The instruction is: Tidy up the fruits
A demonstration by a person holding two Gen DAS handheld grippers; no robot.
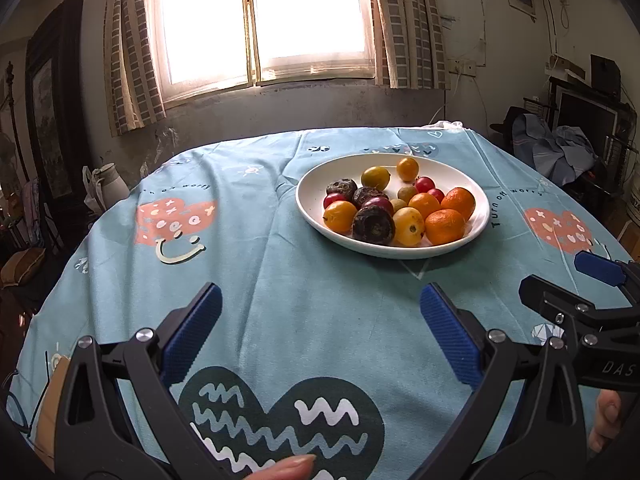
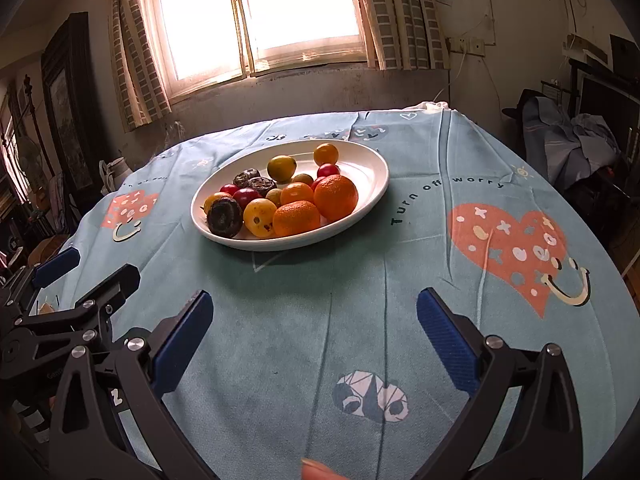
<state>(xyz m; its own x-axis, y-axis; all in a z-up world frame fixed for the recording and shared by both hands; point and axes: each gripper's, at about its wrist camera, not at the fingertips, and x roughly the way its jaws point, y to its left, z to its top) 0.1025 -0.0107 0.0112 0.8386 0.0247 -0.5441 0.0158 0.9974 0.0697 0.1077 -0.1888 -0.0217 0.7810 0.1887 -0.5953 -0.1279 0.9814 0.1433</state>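
- Daylight from a curtained window (image 1: 264, 20) fell on a tabletop (image 1: 280, 280) covered by a teal printed cloth.
- Left tool (image 1: 320, 336) hovered low over the near cloth with its blue pads spread wide and nothing between them; a fingertip showed at the bottom edge of its view.
- Right tool (image 2: 314, 338) sat just beside it, likewise spread wide and carrying nothing; each tool appeared at the edge of the other's view.
- Both pointed toward the plate (image 1: 472, 184), well apart from it, a stance that kept the whole plate in view of both cameras.
- All visible fruit lay on that white plate, clustered on its near side: oranges (image 1: 445, 226) nearest the right tool, yellow fruits (image 1: 408, 226) and small red ones (image 1: 424, 184) among them, dark wrinkled ones (image 1: 373, 225) toward the left.
- One small orange fruit (image 1: 407, 169) sat alone near the far rim.
- No fruit lay on the cloth, and kinds were mixed on the plate.
- That fitted either fruit gathered and done, or a mixed heap awaiting sorting; these views did not settle which.
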